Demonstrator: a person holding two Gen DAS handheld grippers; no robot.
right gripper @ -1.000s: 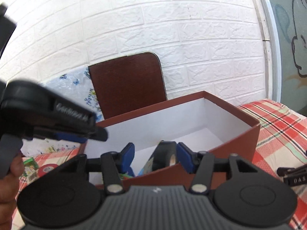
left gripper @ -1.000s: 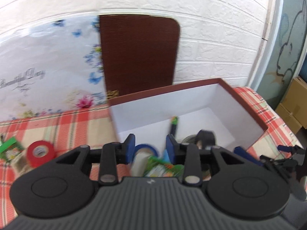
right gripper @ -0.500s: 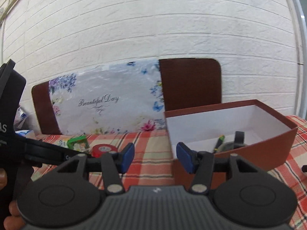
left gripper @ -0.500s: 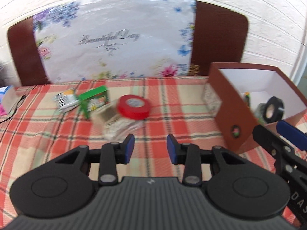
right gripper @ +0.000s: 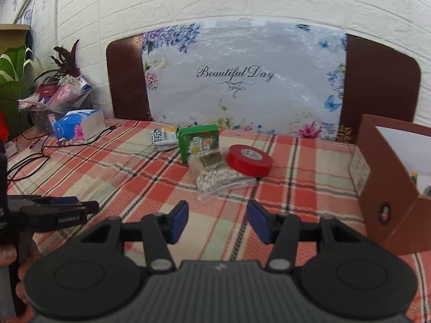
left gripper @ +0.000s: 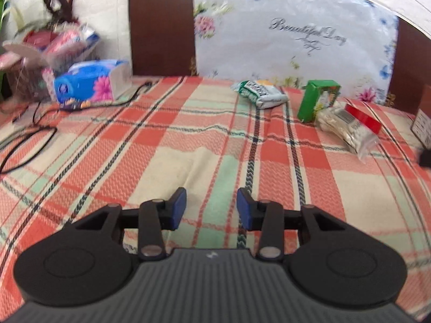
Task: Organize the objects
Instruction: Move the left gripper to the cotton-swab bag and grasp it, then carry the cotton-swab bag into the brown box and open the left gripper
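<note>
Both grippers hover empty, fingers parted: the left gripper [left gripper: 211, 206] over bare plaid cloth on the worktop [left gripper: 188, 140], the right gripper [right gripper: 217, 219] facing the leftover cluster. From the left lie a crinkly white foil packet [right gripper: 163, 136], a green cardboard carton [right gripper: 199, 142], a slippery clear bag of pale beans [right gripper: 215, 176] and a glossy red tape roll [right gripper: 249, 160] — rigid, probably the easiest pick (pinch across its rim). The brown cardboard box [right gripper: 388, 188] waits at far right.

The tablecloth [right gripper: 296, 161] is a plaid of coral red, cream and mint green with dark stripes. On it lie a bright red tape roll [right gripper: 249, 160], a green carton [right gripper: 198, 141], a clear bag of pale beige bits [right gripper: 215, 176] and a white-and-green packet [right gripper: 164, 136]. The box [right gripper: 388, 196] is brown outside, white inside. Both grippers are black with blue pads [right gripper: 179, 222].
</note>
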